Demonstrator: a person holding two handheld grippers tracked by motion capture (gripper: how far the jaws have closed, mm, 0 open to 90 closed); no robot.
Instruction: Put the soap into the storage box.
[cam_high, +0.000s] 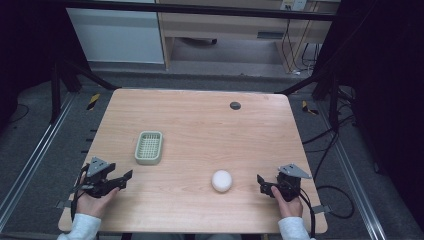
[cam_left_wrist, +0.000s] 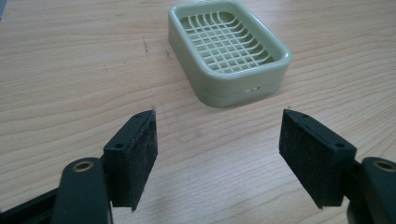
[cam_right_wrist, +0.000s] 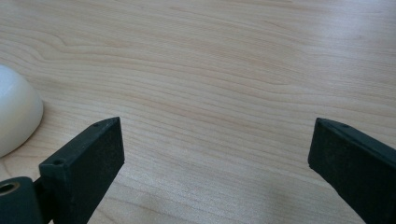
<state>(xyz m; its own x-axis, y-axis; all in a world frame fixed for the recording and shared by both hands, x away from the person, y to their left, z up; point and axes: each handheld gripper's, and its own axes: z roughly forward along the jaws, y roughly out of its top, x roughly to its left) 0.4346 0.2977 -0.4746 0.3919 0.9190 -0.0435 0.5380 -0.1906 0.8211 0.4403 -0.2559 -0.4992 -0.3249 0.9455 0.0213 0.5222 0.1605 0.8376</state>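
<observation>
White and rounded, the soap bar (cam_high: 221, 180) lies on the wooden table (cam_high: 200, 125), well apart from the pale green soap dish (cam_high: 149, 147) and toward the person's side of it. The work in hand appears to be placing the bar in the dish.

Gripper state:
- Right gripper (cam_high: 262, 183): jaws spread wide, nothing between them. It sits just beyond the soap bar on the side away from the dish. In the right gripper view the bar (cam_right_wrist: 14, 114) lies off to the left of the jaws, not between them.
- Left gripper (cam_high: 124, 178): jaws apart with bare table between the pads, holding nothing. It sits near the dish, on the person's side of it. In the left gripper view the dish (cam_left_wrist: 227, 49) lies ahead of the jaws.

Probable faults from this position:
1. Misaligned approach. The bar is outside the right jaw line; closing now would catch air or nudge the bar sideways.
2. Slip. The bar's smooth, domed surface gives flat pads little purchase; an off-centre pinch could squeeze it out.
3. Dish displacement. The dish looks light and is unrestrained; a lowered bar striking its rim could push or tip it unless the left gripper steadies it.
</observation>
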